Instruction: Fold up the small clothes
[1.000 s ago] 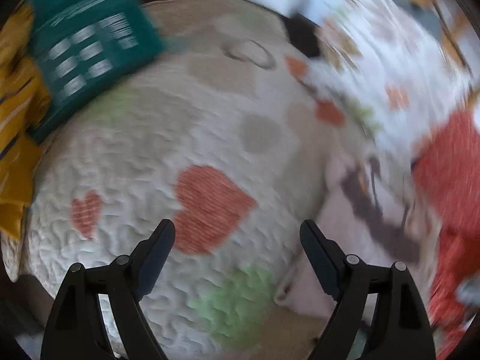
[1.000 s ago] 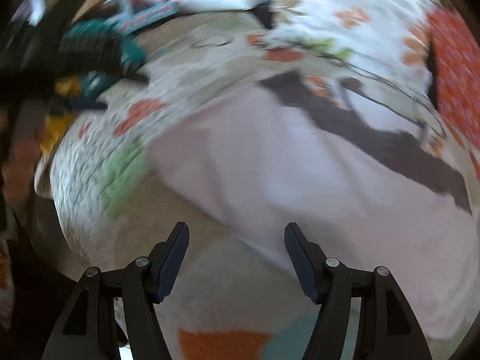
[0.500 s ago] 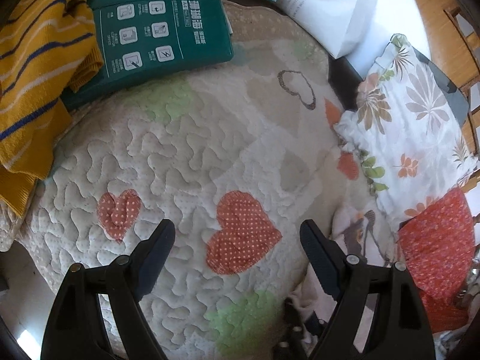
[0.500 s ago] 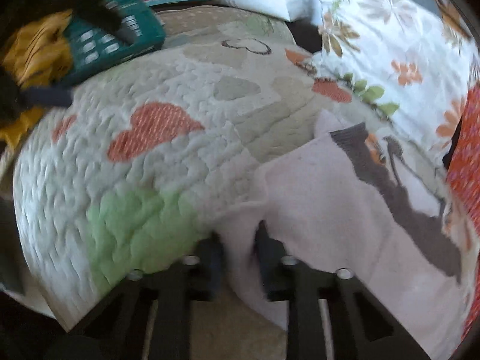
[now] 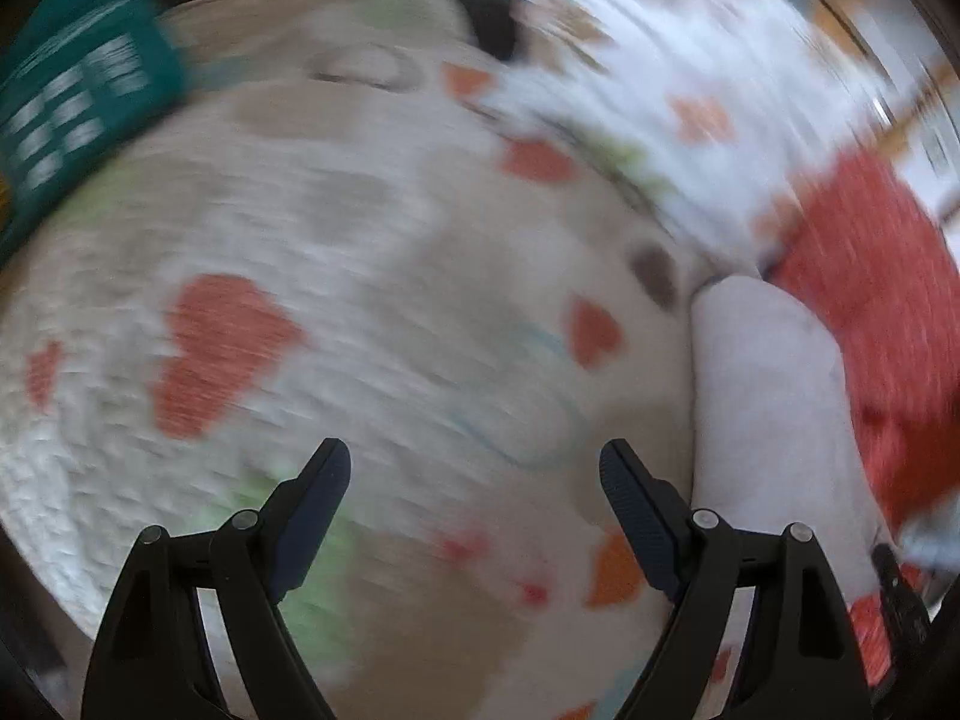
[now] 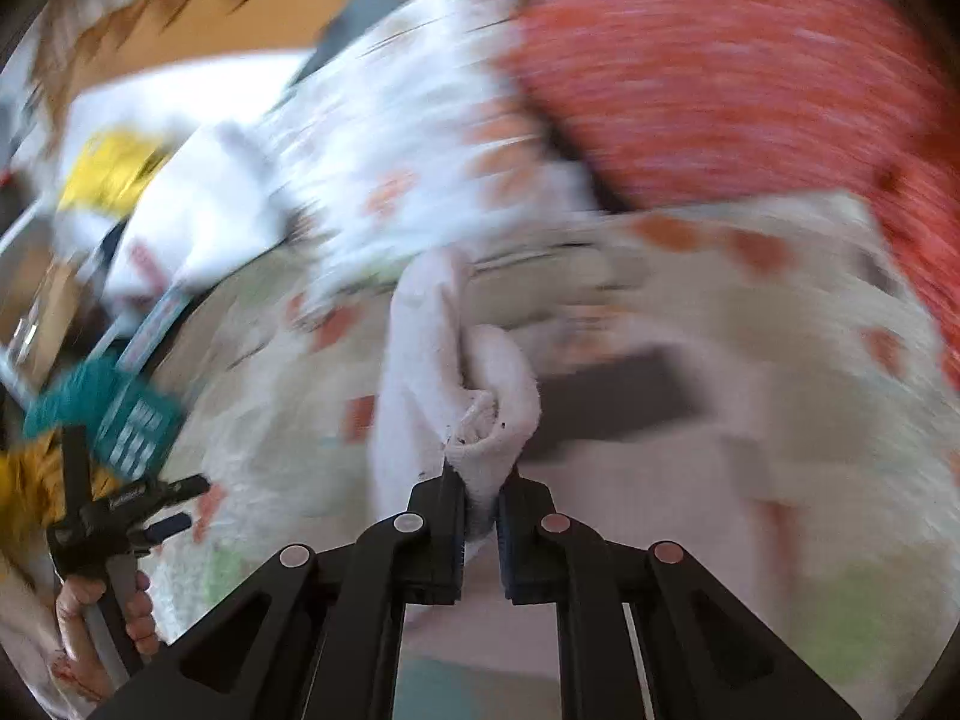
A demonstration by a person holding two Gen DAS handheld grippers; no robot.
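My right gripper (image 6: 480, 483) is shut on a bunched edge of a pale pink garment (image 6: 432, 360) and holds it lifted over the quilted heart-print mat (image 6: 780, 324). The garment hangs in folds in front of the fingers. In the left wrist view the same pale pink garment (image 5: 762, 384) shows at the right, over the mat (image 5: 360, 276). My left gripper (image 5: 474, 480) is open and empty above the mat, left of the garment. It also shows in the right wrist view (image 6: 129, 516), held in a hand. Both views are motion-blurred.
A red dotted cloth (image 5: 870, 300) (image 6: 720, 72) and a white floral cloth (image 5: 660, 96) (image 6: 408, 156) lie at the mat's far right. A green package (image 5: 78, 114) (image 6: 120, 420) and a yellow striped garment (image 6: 30, 480) lie at the far left.
My right gripper has closed on the pink garment's edge and lifted it off the mat, swinging right. My left gripper stays open and has shifted right over the mat.
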